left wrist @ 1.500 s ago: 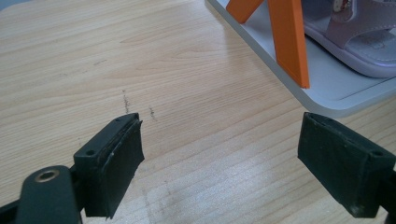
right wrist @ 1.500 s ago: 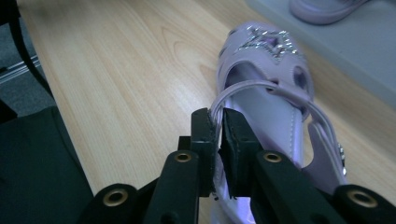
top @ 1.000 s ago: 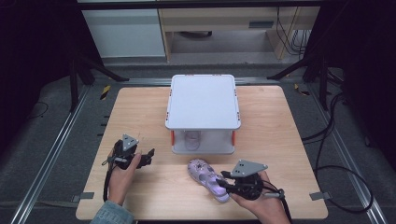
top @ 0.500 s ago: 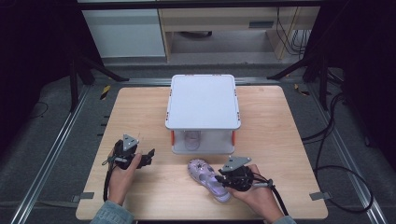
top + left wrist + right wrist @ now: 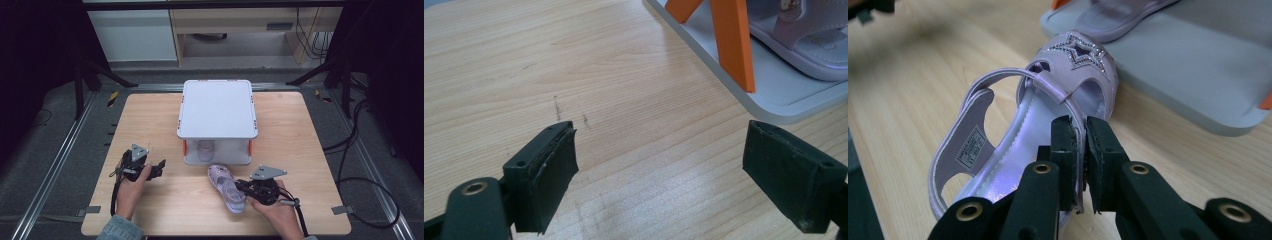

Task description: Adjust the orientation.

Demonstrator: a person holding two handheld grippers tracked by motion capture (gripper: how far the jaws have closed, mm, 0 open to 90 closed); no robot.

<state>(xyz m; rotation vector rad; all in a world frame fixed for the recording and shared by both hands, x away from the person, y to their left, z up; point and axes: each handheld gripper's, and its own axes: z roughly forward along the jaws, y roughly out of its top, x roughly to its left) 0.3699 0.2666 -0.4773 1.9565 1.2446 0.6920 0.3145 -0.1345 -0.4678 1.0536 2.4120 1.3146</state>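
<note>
Since the earlier frames, right gripper [image 5: 242, 187] has come down and in toward the sandal [image 5: 226, 187]; its jaws have just been closing and now pinch the sandal's side wall, near the heel end. In the right gripper view the two pads [image 5: 1066, 150] stand narrow with the thin lilac edge of the sandal [image 5: 1048, 115] between them. Left gripper [image 5: 157, 167] has kept its place; its pads [image 5: 549, 175] stand wide, nothing between them, bare table [image 5: 574, 65] below.

Sandal lies flat on the table [image 5: 150, 120], in front of the white rack [image 5: 217, 107]. Long axis, high view: runs from about 11 o'clock (toe, star strap, close to the rack's front edge) to 5 o'clock (heel, toward the person). Right gripper sits at 3 o'clock of the heel half, touching it. Left gripper is at 9 o'clock of the sandal, well apart.

A second sandal [image 5: 804, 35] already lies on the rack's lower shelf [image 5: 774, 85], between the orange posts [image 5: 731, 42].

Judgement: right hand is the working one. Toe already points at the shelf opening at 12 o'clock, so the coming move looks like a lift and a push along the long axis, beside the stored sandal. Grip on a thin edge is off-centre; the toe may sag.
</note>
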